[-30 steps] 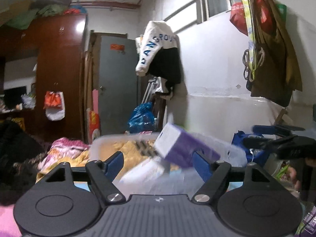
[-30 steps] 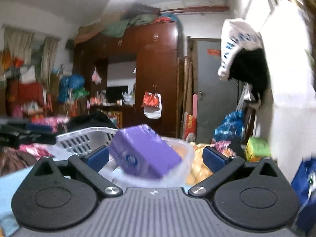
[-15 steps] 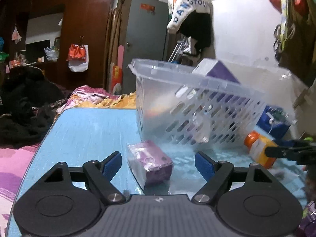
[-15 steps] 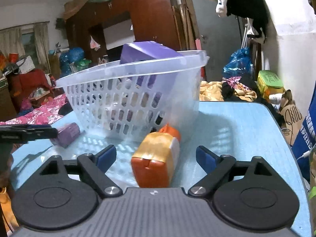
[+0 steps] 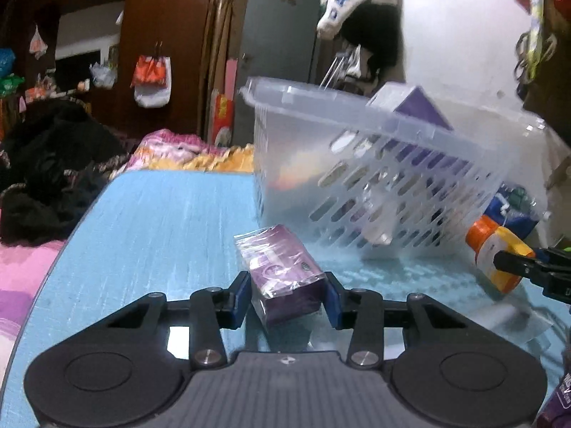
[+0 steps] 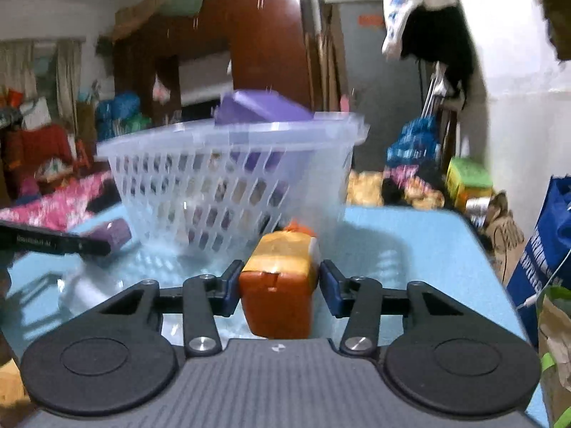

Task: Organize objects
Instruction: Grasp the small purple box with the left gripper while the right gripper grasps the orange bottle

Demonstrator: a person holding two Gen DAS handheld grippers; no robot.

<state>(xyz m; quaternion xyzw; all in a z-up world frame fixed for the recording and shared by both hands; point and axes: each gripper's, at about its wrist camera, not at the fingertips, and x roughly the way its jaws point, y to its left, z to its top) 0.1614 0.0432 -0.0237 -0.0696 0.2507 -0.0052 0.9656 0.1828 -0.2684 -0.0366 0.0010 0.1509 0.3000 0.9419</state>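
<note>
A clear plastic basket (image 5: pixel 378 164) stands on the blue table (image 5: pixel 160 221), with a large purple box (image 5: pixel 417 107) sticking out of its top. My left gripper (image 5: pixel 285 297) has closed onto a small purple wrapped box (image 5: pixel 282 271) lying in front of the basket. My right gripper (image 6: pixel 280 287) has closed onto an orange bottle with a yellow label (image 6: pixel 280 281), lying on its side. The basket (image 6: pixel 232 182) and the small purple box (image 6: pixel 114 232) also show in the right wrist view. The orange bottle (image 5: pixel 499 256) shows at the right of the left wrist view.
A heap of dark and pink clothes (image 5: pixel 43 178) lies past the table's left edge. A blue bag (image 6: pixel 546 246) and a paper bag (image 6: pixel 556 339) stand off the table's right side. A brown wardrobe (image 6: pixel 257 50) and a grey door (image 5: pixel 278 46) are behind.
Both grippers came down from above the basket to the table. The left gripper closed on the small purple box; the right gripper closed on the orange bottle.
</note>
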